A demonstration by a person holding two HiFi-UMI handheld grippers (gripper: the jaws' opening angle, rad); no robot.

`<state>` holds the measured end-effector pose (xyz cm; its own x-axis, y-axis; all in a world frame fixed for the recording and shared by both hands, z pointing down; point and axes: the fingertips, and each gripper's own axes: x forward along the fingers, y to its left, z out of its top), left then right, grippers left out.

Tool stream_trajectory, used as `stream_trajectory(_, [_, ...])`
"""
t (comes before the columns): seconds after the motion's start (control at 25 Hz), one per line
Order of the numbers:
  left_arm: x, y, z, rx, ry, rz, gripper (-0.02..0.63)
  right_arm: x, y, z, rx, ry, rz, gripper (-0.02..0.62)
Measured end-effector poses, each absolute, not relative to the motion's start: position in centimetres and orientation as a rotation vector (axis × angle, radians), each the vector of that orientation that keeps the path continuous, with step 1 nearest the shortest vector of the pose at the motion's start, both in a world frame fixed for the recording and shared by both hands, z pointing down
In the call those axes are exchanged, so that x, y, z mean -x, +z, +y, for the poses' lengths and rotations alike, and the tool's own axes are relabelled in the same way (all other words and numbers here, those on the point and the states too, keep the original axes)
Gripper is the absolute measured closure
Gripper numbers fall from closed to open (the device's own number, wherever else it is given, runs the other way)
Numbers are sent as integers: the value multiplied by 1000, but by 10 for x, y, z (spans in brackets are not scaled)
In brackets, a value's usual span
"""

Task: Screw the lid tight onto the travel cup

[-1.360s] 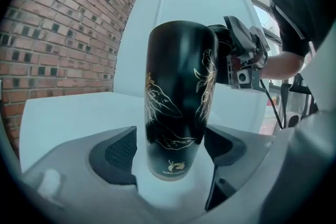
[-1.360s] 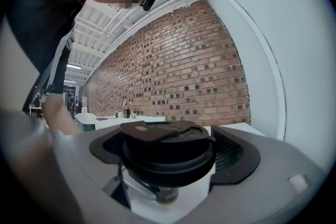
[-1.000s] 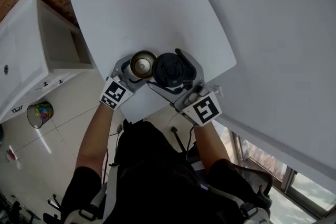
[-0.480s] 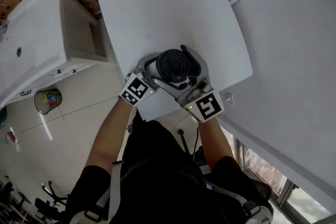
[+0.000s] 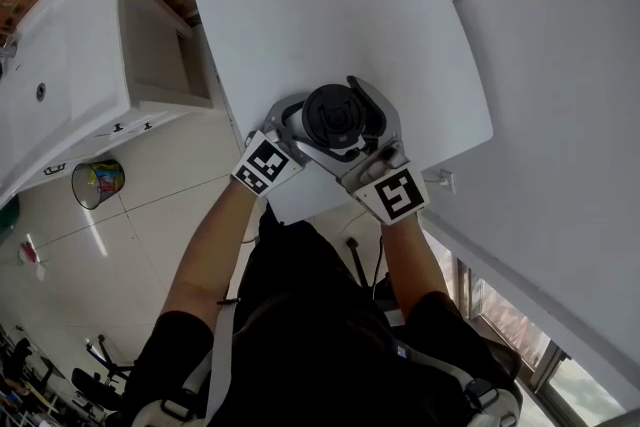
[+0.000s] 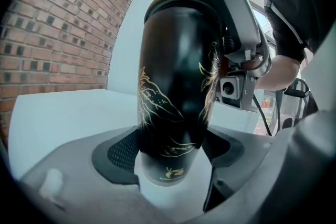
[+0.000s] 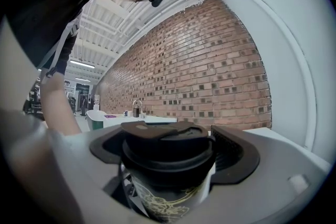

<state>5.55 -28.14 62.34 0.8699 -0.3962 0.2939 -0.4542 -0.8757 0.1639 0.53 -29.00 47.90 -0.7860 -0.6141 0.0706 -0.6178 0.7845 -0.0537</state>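
The travel cup point(image 6: 176, 86) is black with a gold line drawing on the side. It stands upright at the near end of the white table point(image 5: 330, 5), close to the near edge. I honestly can't tell if its base is touching the tabletop or hanging just above it.

The black lid point(image 7: 165, 136) sits on top of the cup and covers the mouth. How far it's threaded on, no idea.

The left gripper point(image 6: 173, 162) has its 2 jaws closed in on the lower part of the cup body, with the ribbed black pads pressed against either side just above the base. The right gripper point(image 7: 170, 160) is up at the top with its 2 jaws clamped around the rim of the lid, 1 pad each side. So each gripper is only as wide open as the thing it's holding.

In the head view the 2 marker cubes sit side by side at the near edge of the table, left one point(image 5: 265, 165) and right one point(image 5: 398, 195), with the person's bare forearms running back from them.

Further out there's a white cabinet point(image 5: 80, 65) to the left of the table. A small bin point(image 5: 97, 183) with colourful stuff in it sits on the tiled floor below the cabinet. There's a red brick wall point(image 6: 58, 23) on the far side.
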Motion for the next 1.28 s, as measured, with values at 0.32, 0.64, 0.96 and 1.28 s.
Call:
stream_trajectory(0.32, [-57, 624, -281, -2821, 381, -651, 233, -6, 489, -290, -1011, 94, -2914, 121])
stream_trajectory(0.64, [-57, 624, -281, -2821, 383, -651, 233, -7, 489, -289, -1043, 83, -2919, 121])
stream_trajectory(0.96, [-56, 624, -281, -2823, 385, -652, 233, -8, 487, -290, -1118, 53, -2883, 121])
stream_trajectory(1.28, [-56, 623, -281, -2822, 385, -653, 233, -11, 488, -293, -1277, 65, -2815, 123])
